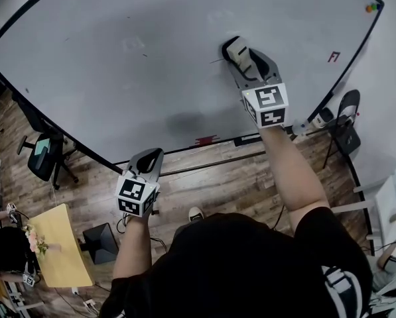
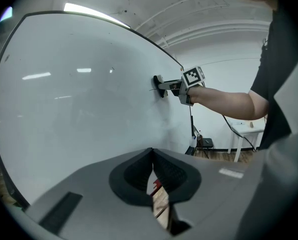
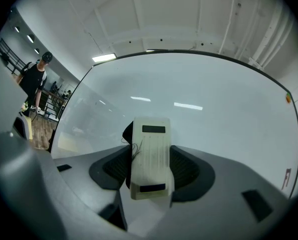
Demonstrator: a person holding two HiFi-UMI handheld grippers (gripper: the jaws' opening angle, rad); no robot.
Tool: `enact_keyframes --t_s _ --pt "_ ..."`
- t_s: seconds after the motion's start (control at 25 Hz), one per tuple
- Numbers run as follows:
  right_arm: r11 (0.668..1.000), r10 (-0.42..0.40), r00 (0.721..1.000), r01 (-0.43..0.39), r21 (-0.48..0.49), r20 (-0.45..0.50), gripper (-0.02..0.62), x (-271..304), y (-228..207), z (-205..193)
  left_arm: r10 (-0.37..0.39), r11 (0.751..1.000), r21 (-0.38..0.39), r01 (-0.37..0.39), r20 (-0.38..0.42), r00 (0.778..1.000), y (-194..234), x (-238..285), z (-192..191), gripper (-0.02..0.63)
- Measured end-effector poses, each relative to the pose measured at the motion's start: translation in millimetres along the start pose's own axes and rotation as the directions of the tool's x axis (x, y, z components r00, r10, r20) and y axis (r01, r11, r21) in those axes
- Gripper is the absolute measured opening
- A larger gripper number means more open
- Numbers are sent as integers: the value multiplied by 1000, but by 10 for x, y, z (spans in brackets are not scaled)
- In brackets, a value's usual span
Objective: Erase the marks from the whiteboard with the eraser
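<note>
My right gripper (image 1: 236,48) clamps the eraser (image 3: 149,156) against the whiteboard (image 1: 118,65), seemingly touching it; my left gripper (image 1: 150,158) hangs near left, jaws together, holding nothing.

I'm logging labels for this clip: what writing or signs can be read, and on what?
No word can be read for sure.
On the whiteboard, a red mark: too small to read.
On the eraser in the right gripper: no print legible.
</note>
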State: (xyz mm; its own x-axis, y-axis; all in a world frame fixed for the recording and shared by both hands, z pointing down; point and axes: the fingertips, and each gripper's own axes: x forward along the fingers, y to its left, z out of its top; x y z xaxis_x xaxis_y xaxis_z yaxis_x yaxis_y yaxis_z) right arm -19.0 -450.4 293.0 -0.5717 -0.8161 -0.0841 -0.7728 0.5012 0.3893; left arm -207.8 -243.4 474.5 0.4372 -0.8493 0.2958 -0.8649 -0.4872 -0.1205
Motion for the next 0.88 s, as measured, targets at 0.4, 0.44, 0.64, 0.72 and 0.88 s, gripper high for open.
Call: enact_keyframes --t_s 0.4,0.44,0.64,0.72,0.88 --pt "996 68 997 -67 -52 21 232 123 480 148 28 999 -18 -28 3 1000 19 -114 -51 11" --pt "996 73 997 -72 -57 23 232 125 516 158 30 999 -20 -30 2 1000 15 -124 -58 11" --pt "991 99 995 -95 -91 32 232 158 729 202 42 999 -25 -42 -2 999 38 -197 -101 11" --pt "989 111 993 -107 -101 35 232 177 825 214 48 998 -28 -48 -3 999 60 -227 -120 11" --pt "985 139 990 -135 -110 37 232 204 1024 221 55 998 -36 -55 -5 998 77 -277 -160 11"
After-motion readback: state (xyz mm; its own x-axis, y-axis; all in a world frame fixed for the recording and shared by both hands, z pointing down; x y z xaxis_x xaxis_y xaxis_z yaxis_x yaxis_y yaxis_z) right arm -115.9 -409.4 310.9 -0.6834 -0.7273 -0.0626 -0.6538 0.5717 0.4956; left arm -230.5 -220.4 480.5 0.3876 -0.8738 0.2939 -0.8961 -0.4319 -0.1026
